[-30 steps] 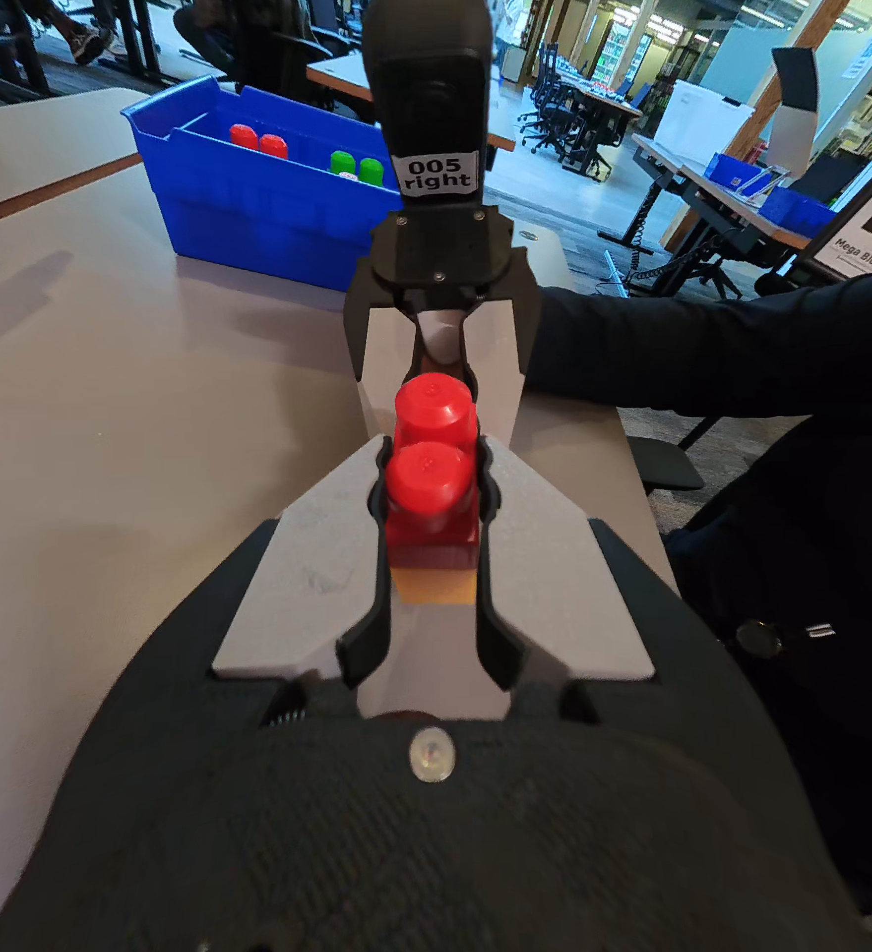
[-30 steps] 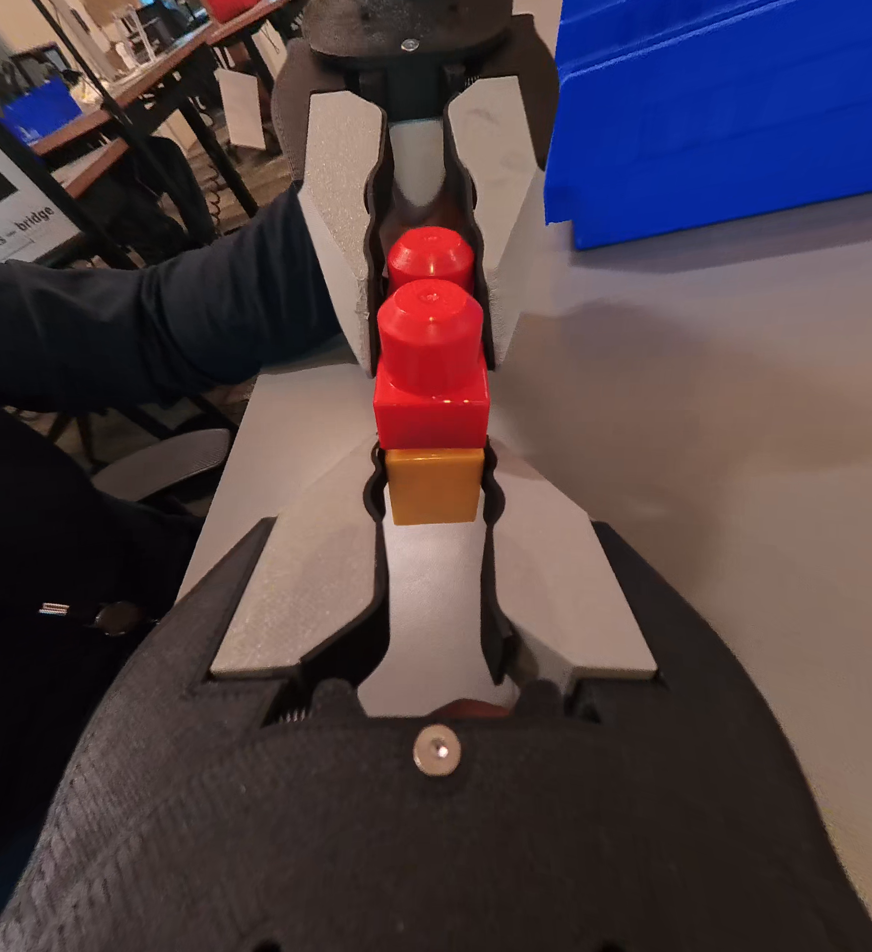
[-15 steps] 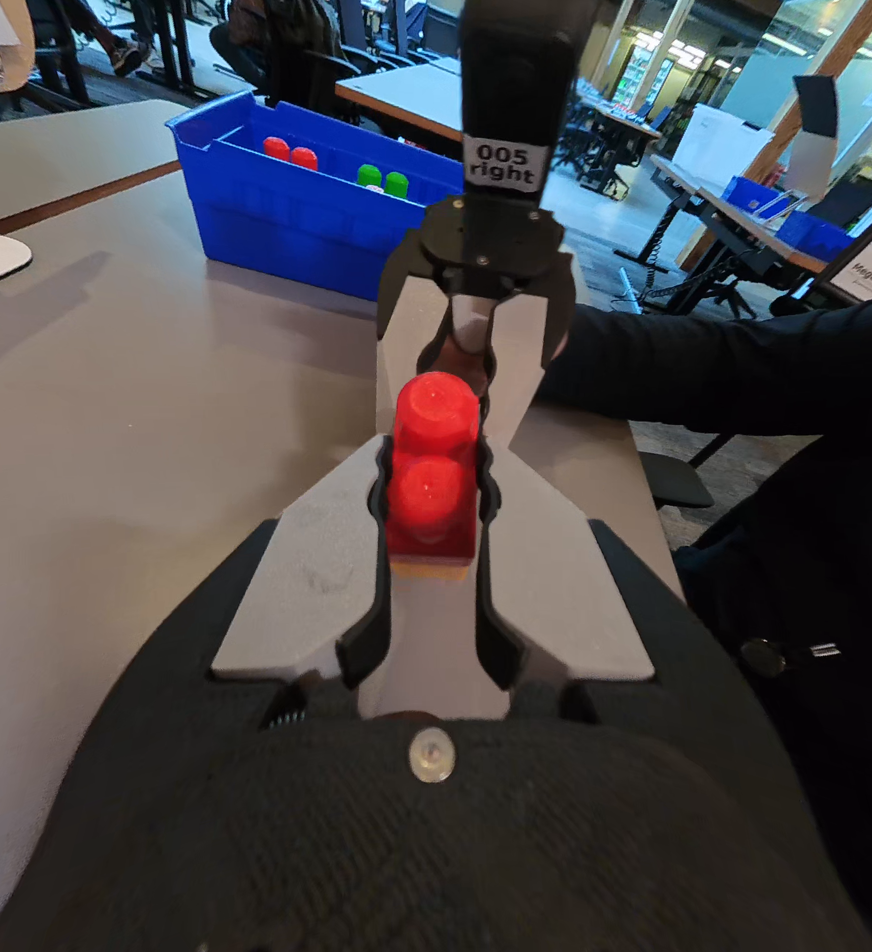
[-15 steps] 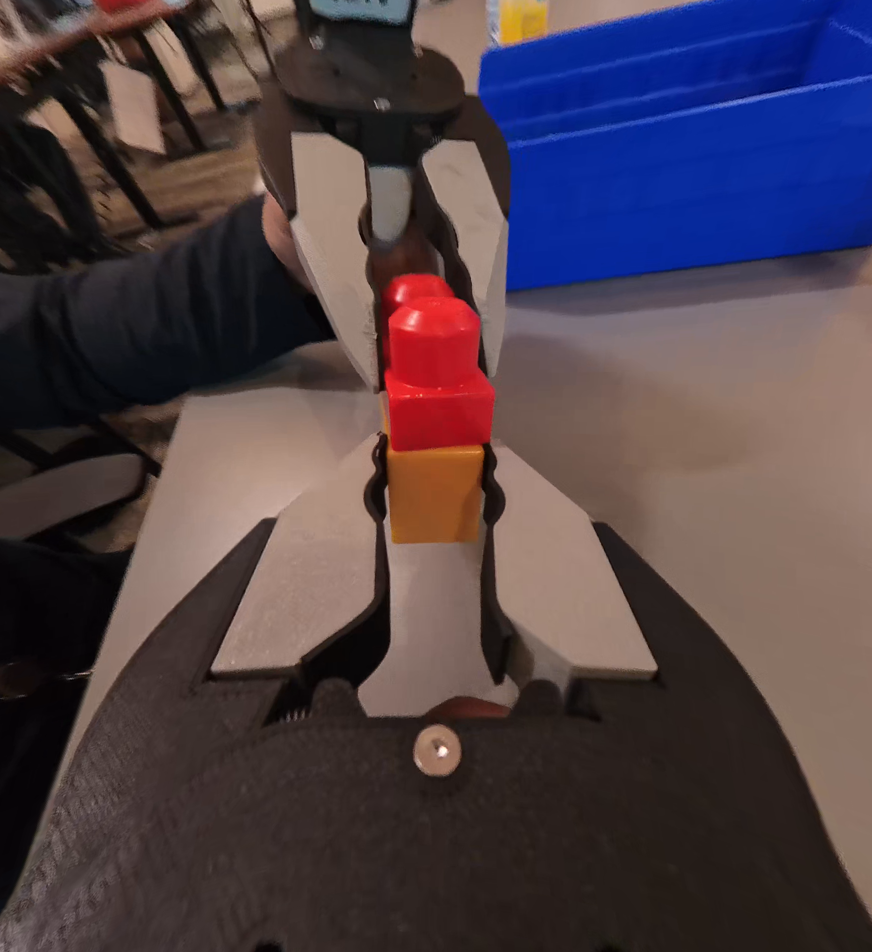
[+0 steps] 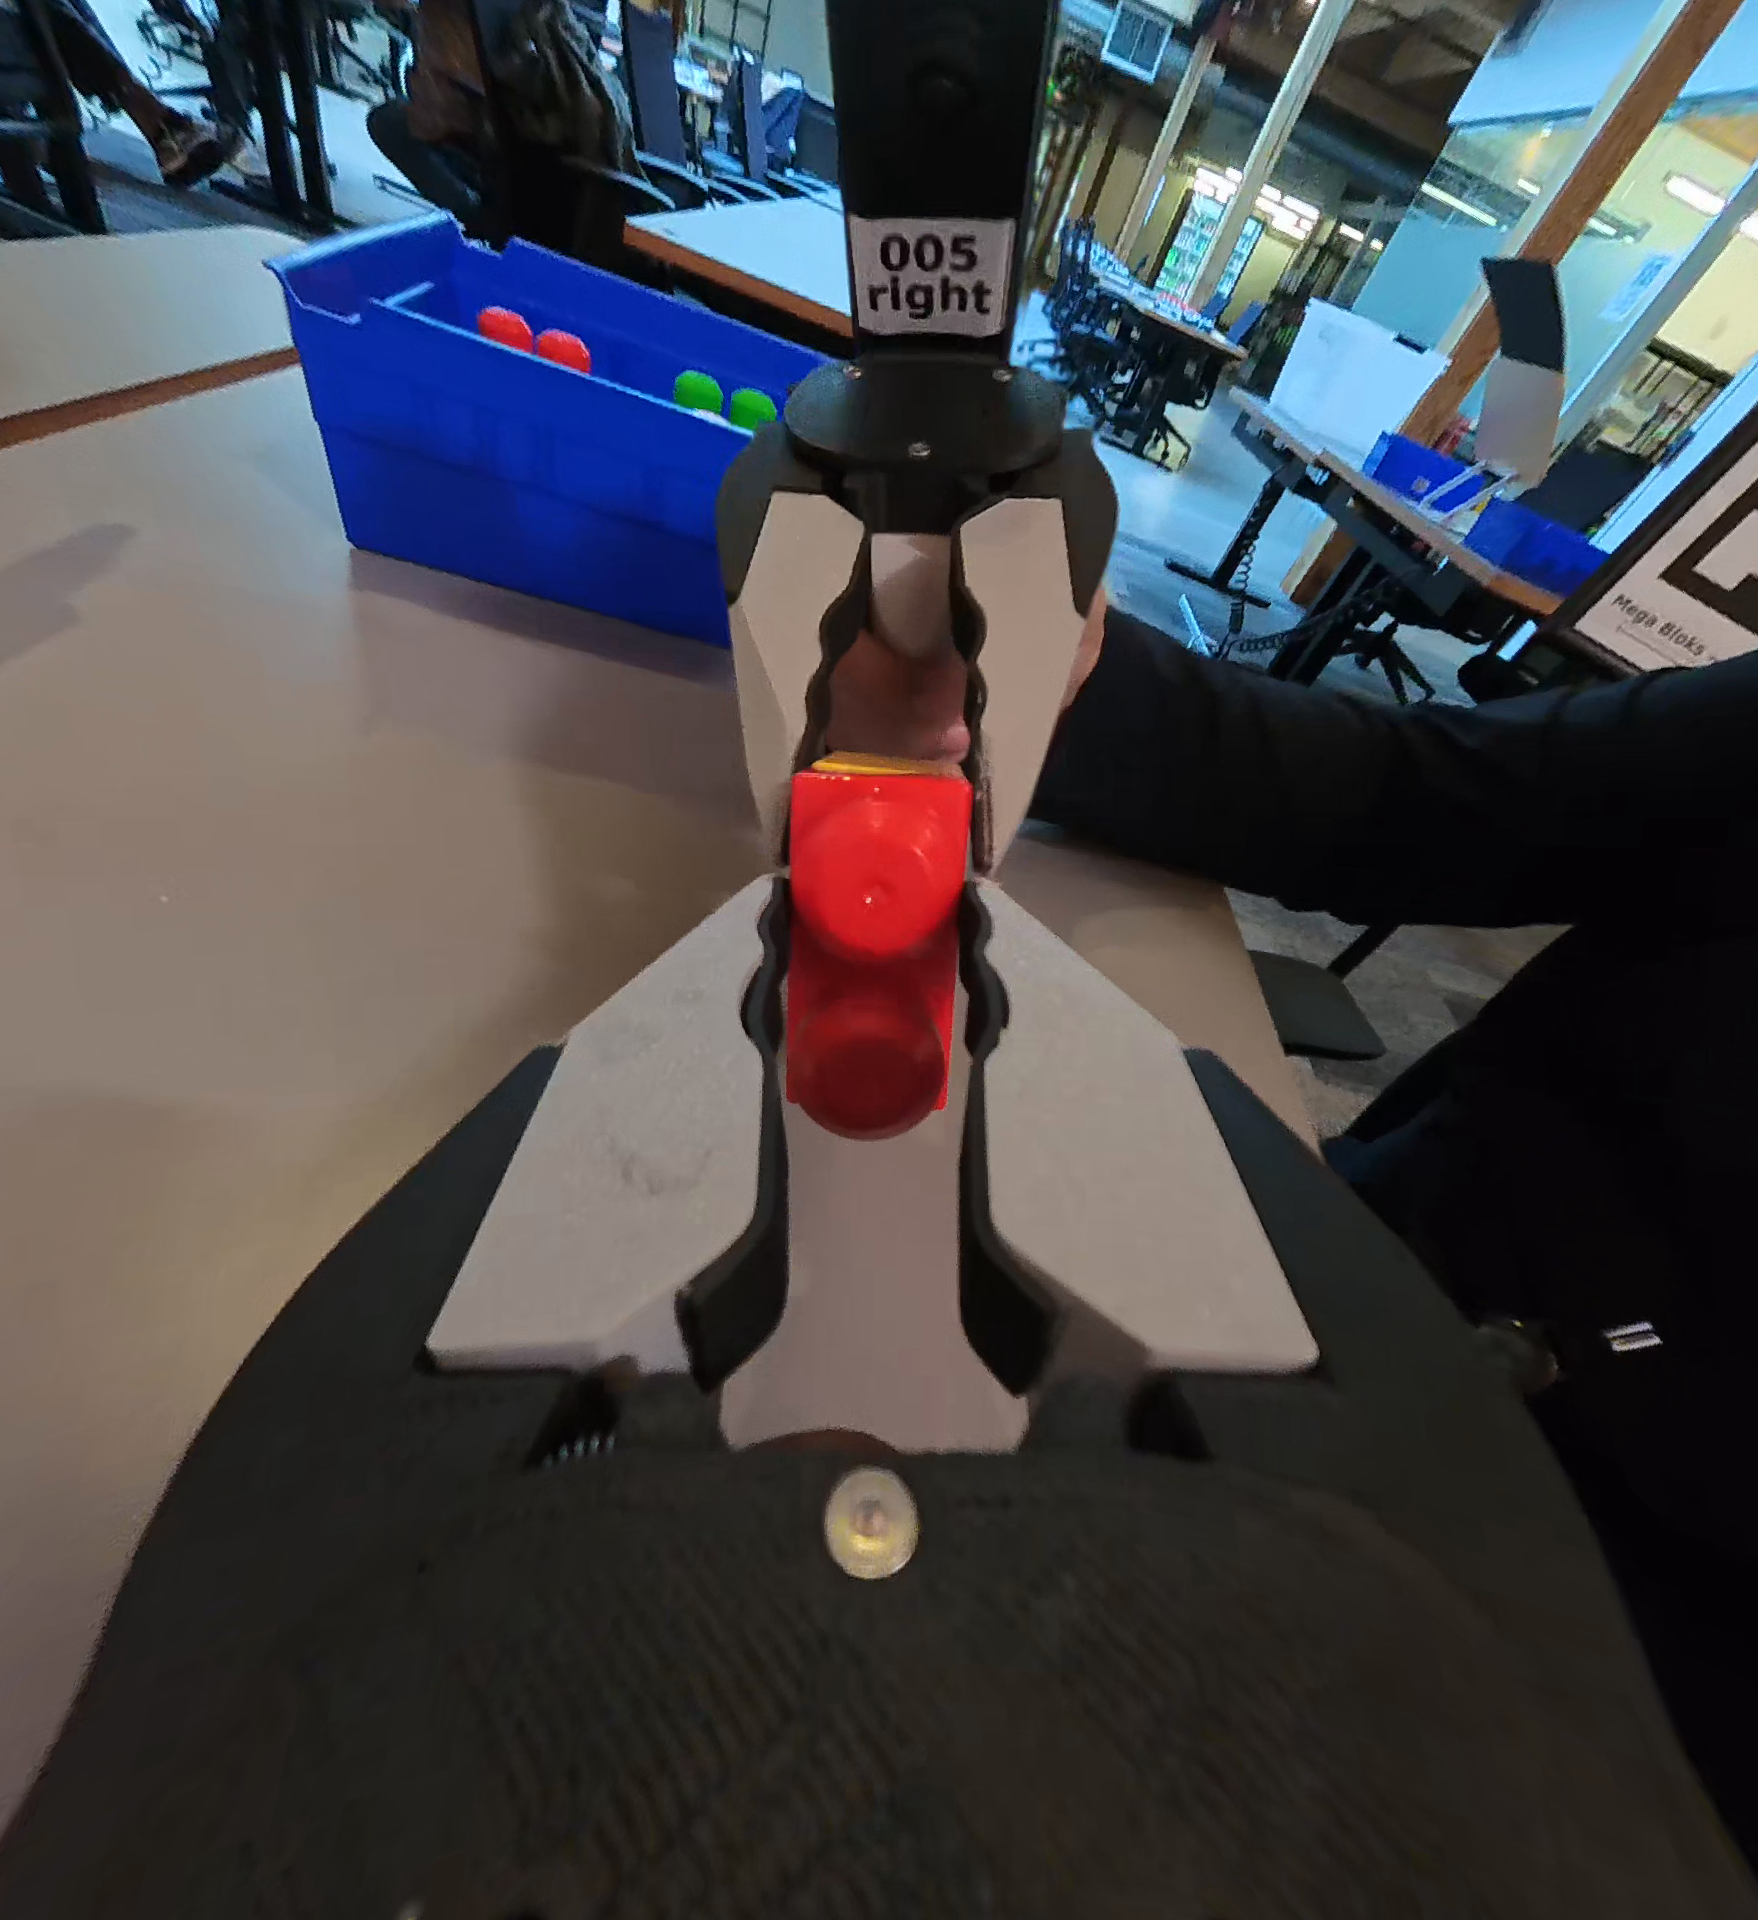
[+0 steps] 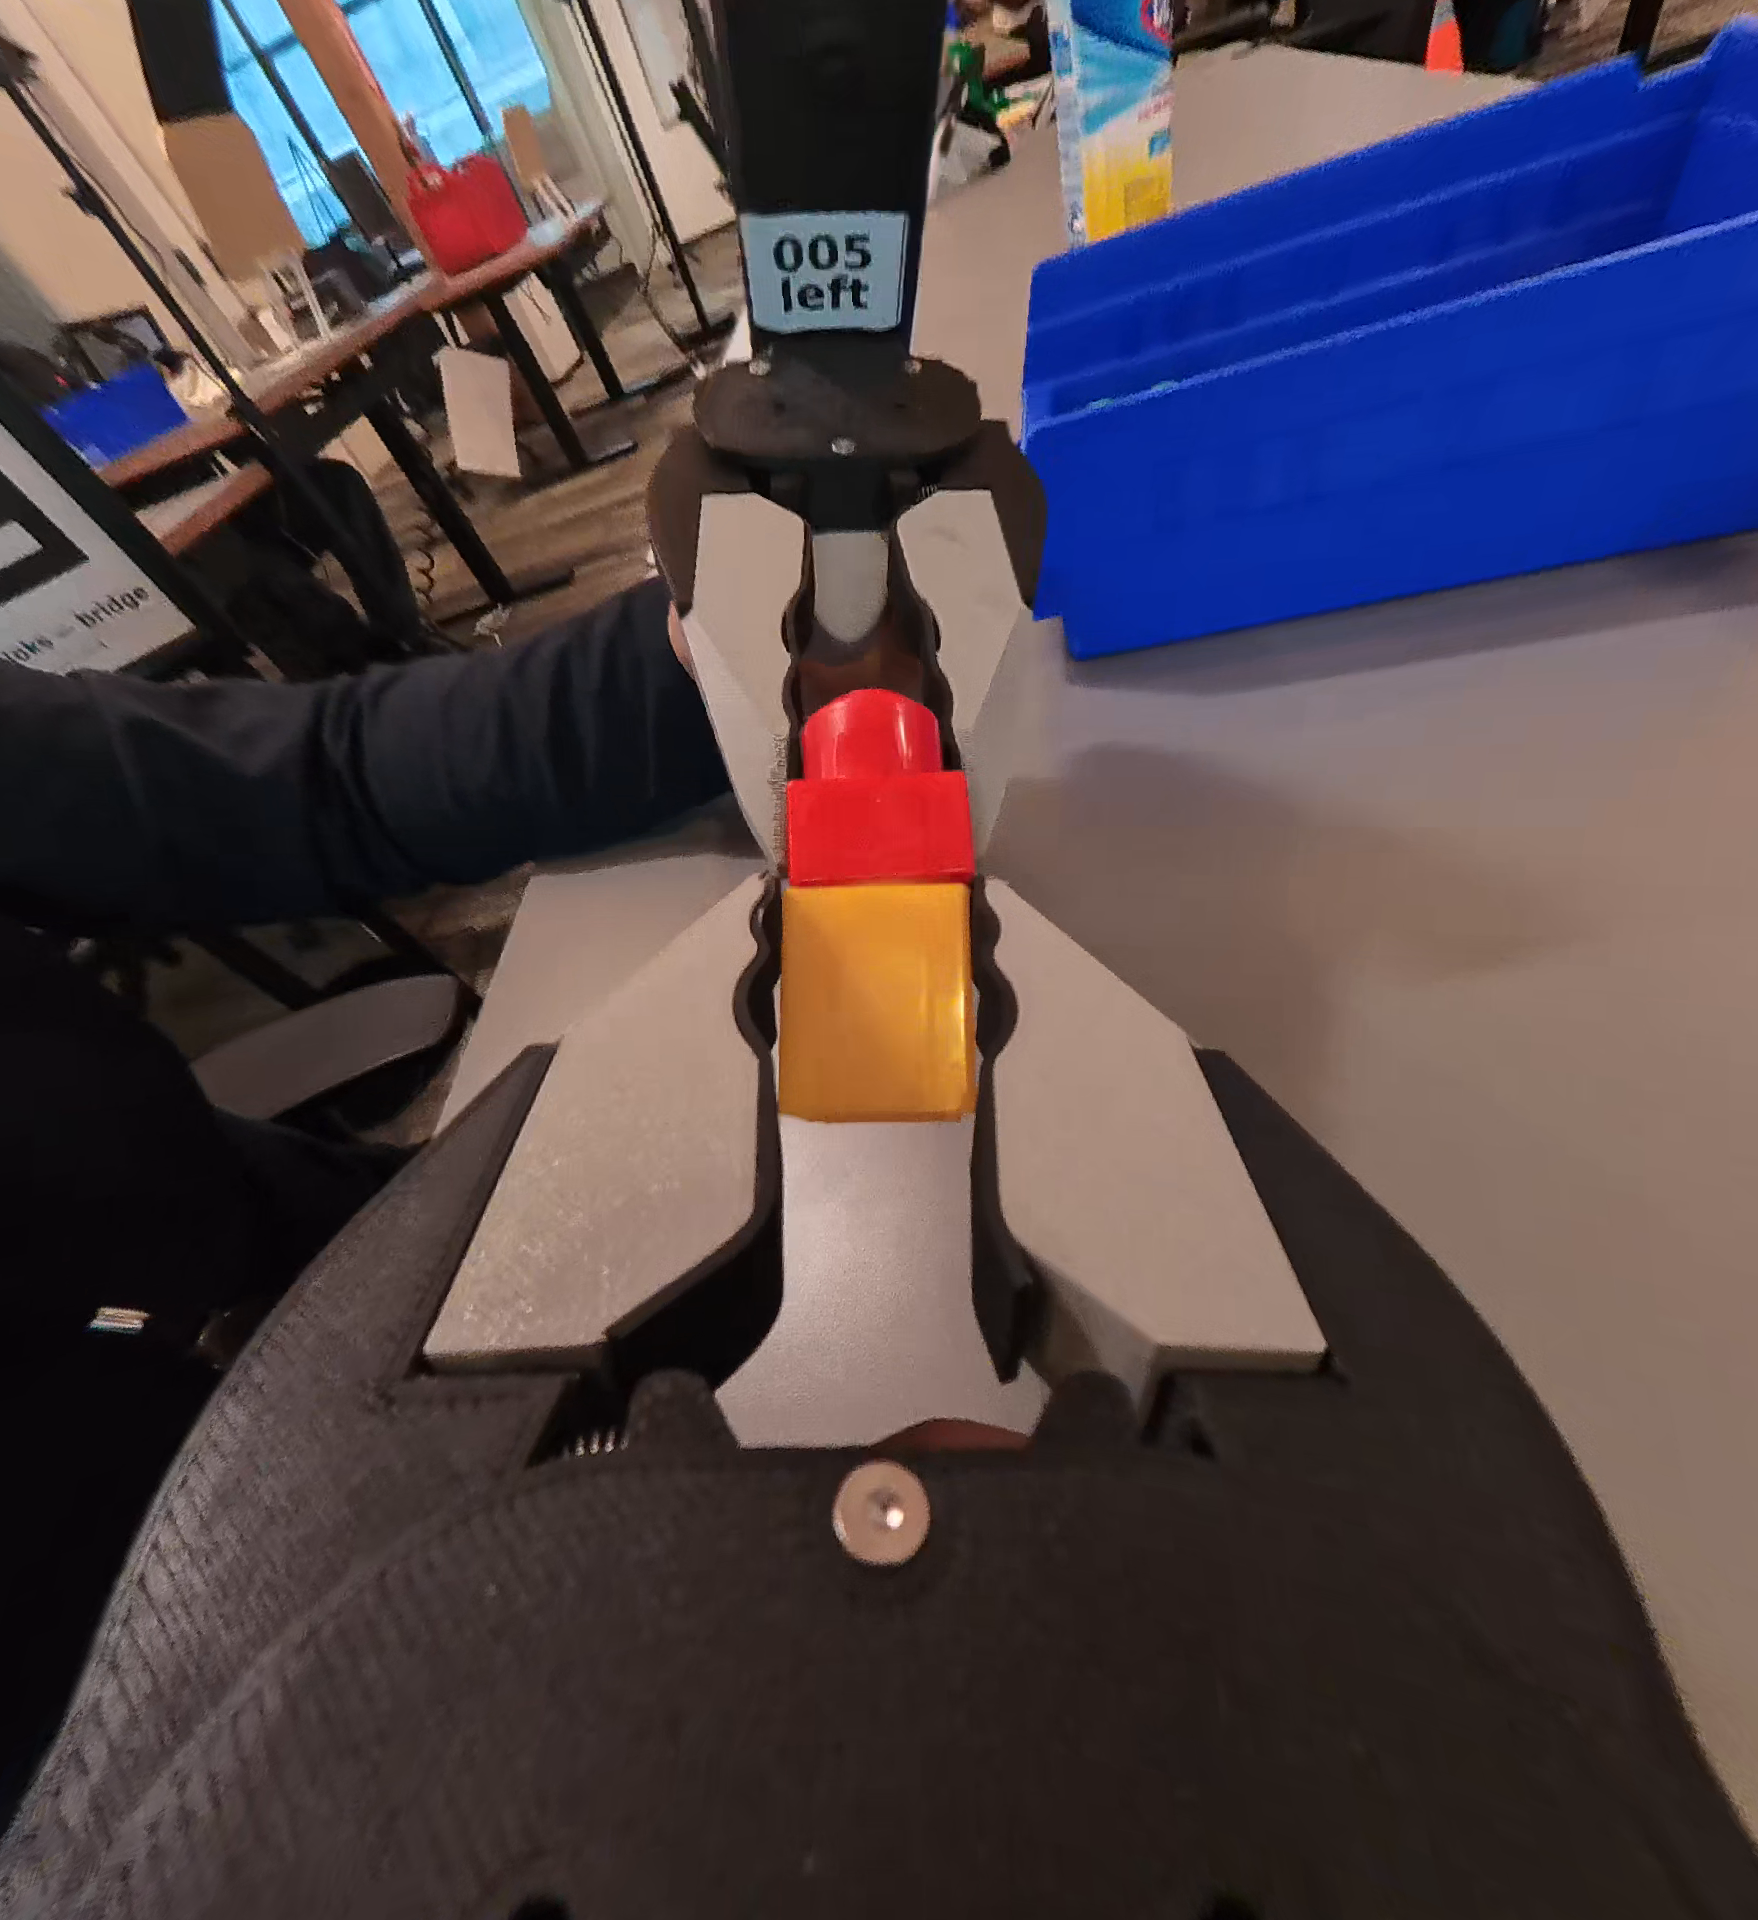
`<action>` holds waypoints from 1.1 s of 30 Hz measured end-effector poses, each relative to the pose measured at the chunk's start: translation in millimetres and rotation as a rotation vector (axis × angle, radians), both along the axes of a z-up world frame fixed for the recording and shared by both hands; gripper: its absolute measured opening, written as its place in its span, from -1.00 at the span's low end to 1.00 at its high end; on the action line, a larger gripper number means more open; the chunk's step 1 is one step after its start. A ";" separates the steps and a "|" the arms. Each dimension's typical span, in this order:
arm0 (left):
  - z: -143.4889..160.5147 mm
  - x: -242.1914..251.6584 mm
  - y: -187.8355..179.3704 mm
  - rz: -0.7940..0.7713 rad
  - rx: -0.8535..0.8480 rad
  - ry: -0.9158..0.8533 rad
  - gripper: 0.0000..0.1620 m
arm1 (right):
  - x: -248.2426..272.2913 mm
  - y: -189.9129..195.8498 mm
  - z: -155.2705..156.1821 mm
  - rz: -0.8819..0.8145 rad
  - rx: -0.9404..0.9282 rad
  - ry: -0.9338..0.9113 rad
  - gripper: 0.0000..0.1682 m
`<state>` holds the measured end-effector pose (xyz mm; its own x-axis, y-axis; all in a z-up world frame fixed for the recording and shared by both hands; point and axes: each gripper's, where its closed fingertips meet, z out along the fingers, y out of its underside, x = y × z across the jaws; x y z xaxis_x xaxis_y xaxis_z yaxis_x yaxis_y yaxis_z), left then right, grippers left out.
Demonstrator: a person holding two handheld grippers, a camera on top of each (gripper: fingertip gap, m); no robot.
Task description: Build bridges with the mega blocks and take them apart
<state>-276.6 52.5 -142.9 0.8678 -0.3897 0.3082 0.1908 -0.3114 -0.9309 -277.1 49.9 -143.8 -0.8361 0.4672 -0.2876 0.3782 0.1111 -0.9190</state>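
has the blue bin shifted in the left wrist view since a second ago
Cannot tell. The blue bin sits further right in frame, but the table shifted with it, so the camera probably moved.

Bare desk (image 5: 231, 883): wide open stretch on the bin side of the grippers, room to pass.
Blue bin (image 5: 501, 468): stands at the far side of the desk, blocks that way (red & green blocks inside).
Gap btw grippers: none; left gripper (image 5: 870, 914) & right gripper (image 6: 875, 914) meet nose to nose, joined blocks fill it.
Desk edge side: person's sleeve (image 5: 1426, 790) crosses it.
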 end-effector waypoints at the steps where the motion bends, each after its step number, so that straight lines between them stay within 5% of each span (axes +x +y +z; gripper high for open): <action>1: 2.3 -0.8 -0.8 0.002 0.012 -0.009 -0.63 | -0.2 2.0 3.3 -0.006 -0.009 0.021 -0.60; 9: 33.1 -14.7 -7.7 0.030 0.165 -0.148 -0.63 | -3.0 10.2 15.3 -0.050 -0.023 0.106 -0.43; 15: 35.9 -14.9 -8.5 0.037 0.182 -0.135 -0.63 | -3.5 3.3 21.1 -0.058 -0.048 0.148 -0.59; 20: 26.4 -5.1 -10.3 -0.028 0.143 -0.121 -0.63 | 3.2 2.8 24.2 -0.003 -0.100 0.115 -0.61; 26: 10.6 5.3 -7.1 -0.071 0.092 -0.070 -0.47 | 7.4 -0.4 2.5 0.009 0.112 0.152 -0.61; 33: 0.6 5.7 -4.4 -0.024 0.065 0.109 -0.58 | 9.5 -2.3 -1.2 0.021 0.151 0.178 -0.61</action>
